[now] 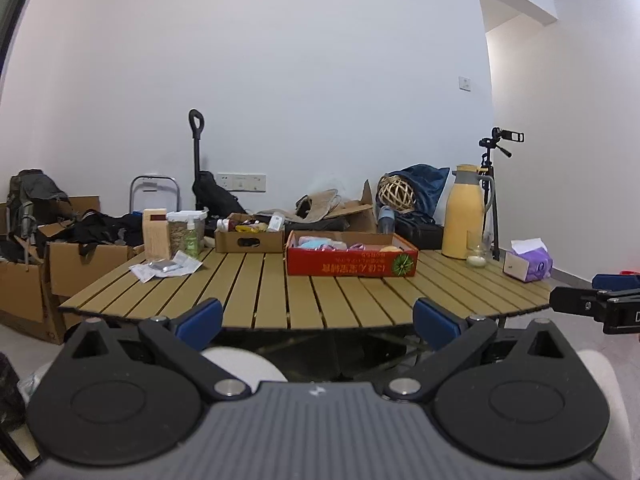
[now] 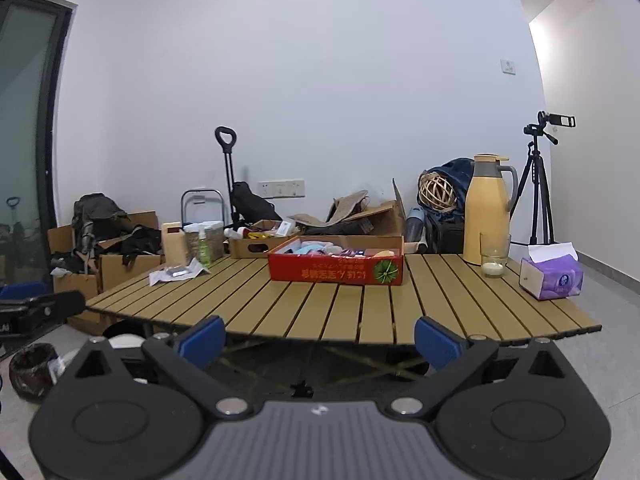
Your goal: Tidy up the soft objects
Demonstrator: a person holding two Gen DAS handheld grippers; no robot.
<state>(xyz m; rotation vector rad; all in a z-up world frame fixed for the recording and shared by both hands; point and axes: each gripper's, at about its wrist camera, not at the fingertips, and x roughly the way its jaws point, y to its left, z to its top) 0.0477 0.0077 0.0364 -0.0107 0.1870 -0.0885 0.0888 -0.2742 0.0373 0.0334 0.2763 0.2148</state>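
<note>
While both grippers hang short of the near edge of the slatted table [image 1: 248, 280], we read the scene from its left side across. At the left end of the table lie some flat clear packets [image 1: 166, 267], with a tan carton [image 1: 155, 233] and a lidded clear container [image 1: 187, 232] behind them. Next comes a low brown cardboard tray [image 1: 249, 239] of bottles and packets. Around the middle stands the red cardboard box [image 1: 352, 261], and in it we see the soft objects [image 2: 320, 249]: pale blue, pink and white pieces bunched together; what each one is we cannot make out. Further right stand a yellow thermos jug [image 2: 486, 216] and a small glass [image 2: 495, 260], then a purple tissue pack [image 2: 552, 278] near the right edge.

Our left gripper [image 1: 318, 322] has its blue-tipped fingers spread wide with nothing between them; our right gripper [image 2: 320, 338] is the same, wide apart and empty.

As we judge it, no soft piece lies loose on the slats. That fits either a sorting still to be done inside the box or a gathering already finished there, and these views do not settle which. Any reach from here would mean crossing the bare near slats to the red box.
</note>
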